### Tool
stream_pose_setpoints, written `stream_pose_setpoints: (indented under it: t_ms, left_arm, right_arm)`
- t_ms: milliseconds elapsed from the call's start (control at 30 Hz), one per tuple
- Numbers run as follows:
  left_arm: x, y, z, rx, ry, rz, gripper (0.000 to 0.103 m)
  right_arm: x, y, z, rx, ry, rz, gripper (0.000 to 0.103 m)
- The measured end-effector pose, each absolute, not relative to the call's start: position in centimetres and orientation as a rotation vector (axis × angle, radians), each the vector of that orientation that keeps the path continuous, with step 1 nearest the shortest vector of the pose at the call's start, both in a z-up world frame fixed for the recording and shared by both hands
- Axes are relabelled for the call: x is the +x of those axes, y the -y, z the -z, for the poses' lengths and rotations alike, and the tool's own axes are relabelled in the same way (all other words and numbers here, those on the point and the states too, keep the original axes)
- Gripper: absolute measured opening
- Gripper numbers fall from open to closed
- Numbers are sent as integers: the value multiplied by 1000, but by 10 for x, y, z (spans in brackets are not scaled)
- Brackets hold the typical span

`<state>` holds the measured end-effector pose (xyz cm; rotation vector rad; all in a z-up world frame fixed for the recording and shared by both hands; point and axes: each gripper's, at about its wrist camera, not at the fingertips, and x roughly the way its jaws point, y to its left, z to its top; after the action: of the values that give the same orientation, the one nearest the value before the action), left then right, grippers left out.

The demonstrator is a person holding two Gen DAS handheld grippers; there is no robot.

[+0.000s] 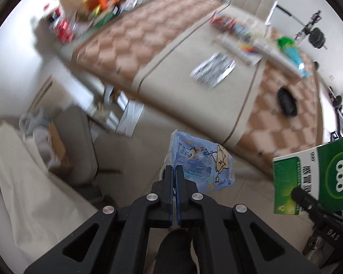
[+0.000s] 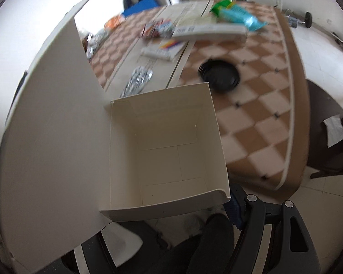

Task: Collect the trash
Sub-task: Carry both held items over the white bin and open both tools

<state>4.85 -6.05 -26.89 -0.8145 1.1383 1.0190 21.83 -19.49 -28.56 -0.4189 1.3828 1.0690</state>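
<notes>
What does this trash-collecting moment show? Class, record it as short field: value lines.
Left hand-held gripper: shut on a crumpled blue printed plastic wrapper
Right hand-held gripper: holds an open white-lined cardboard box, green outside; jaw state hidden
Box contents: nothing visible inside
Still on checkered table: silver foil wrapper, round black plastic lid, teal snack bag
Image quality: motion-blurred

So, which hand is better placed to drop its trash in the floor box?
Left, probably. The left gripper, shut on the blue wrapper, faces the floor box; the right gripper holds its green carton toward the table.
</notes>
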Motion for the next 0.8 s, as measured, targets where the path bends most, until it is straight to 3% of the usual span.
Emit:
stream_pose_setpoints:
  t_ms: [200,500,800]
  left_arm:
    - [22,64,369,-932,-1258,-1002,0]
    - [24,34,580,-1114,-1355,-857,0]
    - [42,24,718,-1130,-1464,-697,2]
  right_arm:
    - [163,201,369,-601,-1497,-1133,79]
    - [131,207,559,-793,-1553,-1107,79]
    - [141,202,717,-881,-1601,-1032,79]
